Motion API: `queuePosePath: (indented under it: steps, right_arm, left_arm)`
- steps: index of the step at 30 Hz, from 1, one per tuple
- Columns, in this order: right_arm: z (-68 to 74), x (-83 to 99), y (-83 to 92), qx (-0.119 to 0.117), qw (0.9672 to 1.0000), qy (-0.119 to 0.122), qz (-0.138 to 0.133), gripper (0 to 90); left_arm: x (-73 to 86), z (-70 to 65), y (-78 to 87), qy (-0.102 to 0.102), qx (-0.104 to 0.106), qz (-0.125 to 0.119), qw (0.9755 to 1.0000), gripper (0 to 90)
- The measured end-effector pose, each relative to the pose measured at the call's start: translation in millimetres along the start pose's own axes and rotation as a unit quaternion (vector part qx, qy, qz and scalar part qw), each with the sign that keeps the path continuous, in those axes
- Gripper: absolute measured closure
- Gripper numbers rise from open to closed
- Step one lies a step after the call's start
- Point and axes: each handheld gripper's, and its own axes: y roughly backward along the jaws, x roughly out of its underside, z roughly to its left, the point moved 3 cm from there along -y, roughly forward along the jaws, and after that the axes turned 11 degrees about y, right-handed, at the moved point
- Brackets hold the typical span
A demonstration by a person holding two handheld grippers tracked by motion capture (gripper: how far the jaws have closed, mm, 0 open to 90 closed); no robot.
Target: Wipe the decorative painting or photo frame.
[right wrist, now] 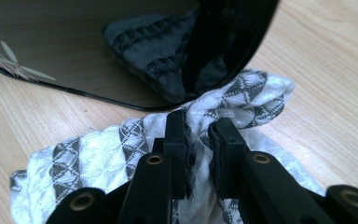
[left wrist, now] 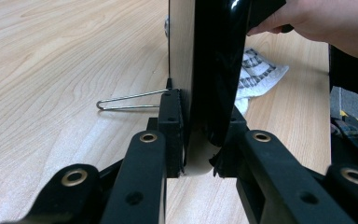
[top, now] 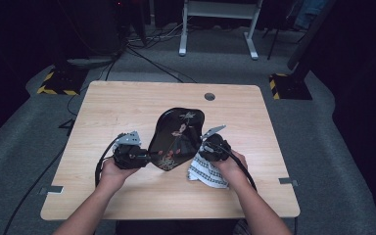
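Note:
A glossy black tray (top: 176, 132) with a flower pattern stands tilted up near the middle of the table. My left gripper (top: 147, 157) is shut on its lower left rim. In the left gripper view the jaws (left wrist: 198, 140) clamp the tray's edge (left wrist: 214, 70), which rises upright between them. My right gripper (top: 203, 152) sits at the tray's right side, shut on a white cloth with grey triangles (top: 203, 171). In the right gripper view the bunched cloth (right wrist: 98, 158) is pinched between the jaws (right wrist: 199, 135) and touches the tray's shiny face (right wrist: 74, 46), which mirrors it.
The wooden table (top: 127, 98) has a round cable hole (top: 209, 96) at the back. A thin bent wire (left wrist: 130, 100) lies on the wood beside the tray. A white desk frame (top: 215, 10) stands on the floor beyond.

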Motion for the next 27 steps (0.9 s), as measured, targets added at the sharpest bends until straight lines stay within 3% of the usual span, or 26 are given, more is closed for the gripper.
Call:
queuePosePath:
  steps: [9, 13, 17, 21, 23, 27]
  right_arm:
    - [6.8, 0.7, -7.7, -0.019, 0.9997, -0.004, 0.014, 79.2]
    - [10.8, 0.5, -7.1, -0.044, 0.9989, -0.009, 0.017, 79.3]
    - [22.8, -3.1, -5.1, -0.086, 0.9962, 0.008, 0.010, 79.3]
    - [33.0, -8.0, 2.8, -0.076, 0.9962, 0.044, 0.001, 79.0]
    - [34.1, -8.2, 8.5, -0.068, 0.9960, 0.058, -0.008, 78.9]
    - [34.4, -8.2, 22.6, -0.069, 0.9952, 0.059, -0.037, 78.3]
  left_arm:
    - [-0.1, 0.2, 0.1, 0.000, -0.002, -0.001, 1.0000, 77.5]
    - [-0.3, 0.3, -0.1, -0.001, -0.005, -0.002, 1.0000, 77.8]
    - [-0.5, 0.0, -0.5, -0.001, -0.009, -0.003, 1.0000, 78.2]
    - [-0.5, -1.2, -0.5, -0.006, -0.031, -0.011, 0.9994, 78.4]
    - [-1.5, -1.0, -1.0, -0.007, -0.030, -0.014, 0.9994, 78.3]
    - [-4.2, 0.6, -2.2, -0.008, -0.035, -0.019, 0.9992, 78.3]
